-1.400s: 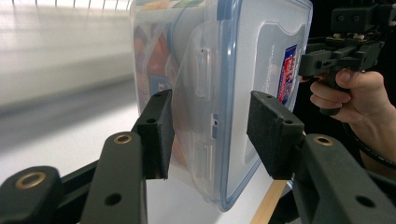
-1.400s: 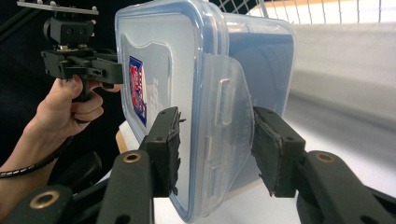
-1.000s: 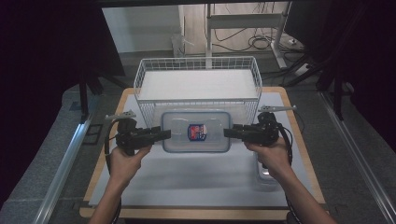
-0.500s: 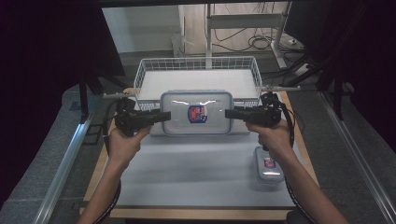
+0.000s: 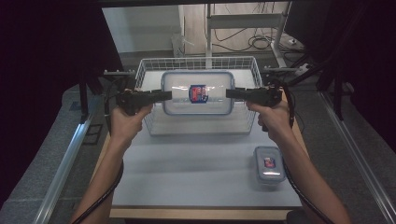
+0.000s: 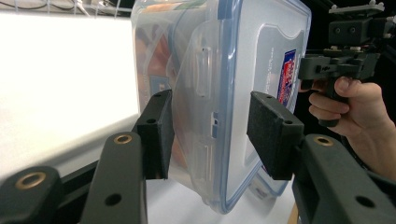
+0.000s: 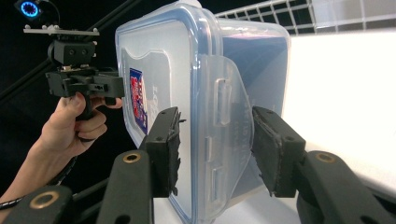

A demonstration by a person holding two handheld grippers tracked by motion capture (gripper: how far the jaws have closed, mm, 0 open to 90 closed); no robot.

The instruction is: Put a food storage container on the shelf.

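Observation:
A large clear plastic container (image 5: 197,92) with a blue-rimmed lid and a red and blue label hangs level in the air above the white wire basket (image 5: 145,74). My left gripper (image 5: 167,95) is shut on its left end and my right gripper (image 5: 230,93) on its right end. In the left gripper view the pads (image 6: 156,130) clamp the latch side of the container (image 6: 261,56), with the right gripper (image 6: 345,60) beyond. In the right gripper view the jaws (image 7: 215,135) pinch the other latch of the container (image 7: 163,51), and the left gripper (image 7: 79,79) shows behind.
A small lidded container (image 5: 269,164) with the same label lies on the pale table (image 5: 187,172) at the near right, close to my right forearm. The basket stands at the table's far edge. Dark stands and cables surround the table.
Both grippers have lifted the large container off the table and carried it away from the person, so it now hangs over the basket.

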